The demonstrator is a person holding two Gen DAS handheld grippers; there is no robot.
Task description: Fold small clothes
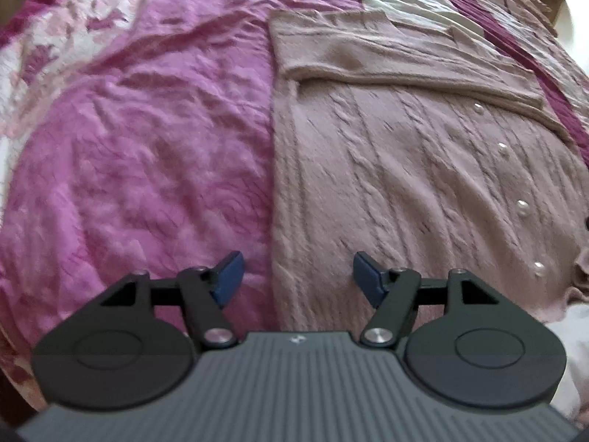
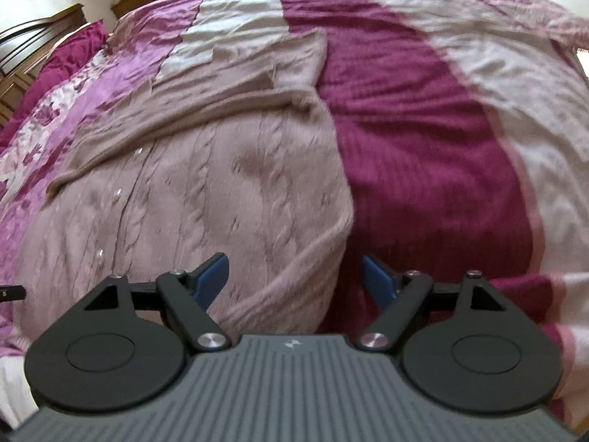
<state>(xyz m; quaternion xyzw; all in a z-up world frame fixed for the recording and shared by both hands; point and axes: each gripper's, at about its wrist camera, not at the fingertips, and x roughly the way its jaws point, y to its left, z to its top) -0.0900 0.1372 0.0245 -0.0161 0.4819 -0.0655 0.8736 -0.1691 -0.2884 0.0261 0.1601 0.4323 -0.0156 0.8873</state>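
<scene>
A dusty-pink cable-knit cardigan [image 1: 423, 169] with pearl buttons lies flat on the bed, its sleeves folded across the upper body. My left gripper [image 1: 298, 276] hovers open over the cardigan's near left edge, with nothing between its blue pads. In the right wrist view the same cardigan [image 2: 206, 184] fills the left half. My right gripper [image 2: 294, 280] stands open above the cardigan's near right edge, where the hem curls; its pads touch nothing.
The bed is covered by a crinkled quilt [image 1: 129, 140] in pink, magenta and pale stripes [image 2: 423, 147]. Dark wooden furniture [image 2: 22, 44] stands beyond the bed at the far left. A white sheet [image 1: 567, 339] shows at the near edge.
</scene>
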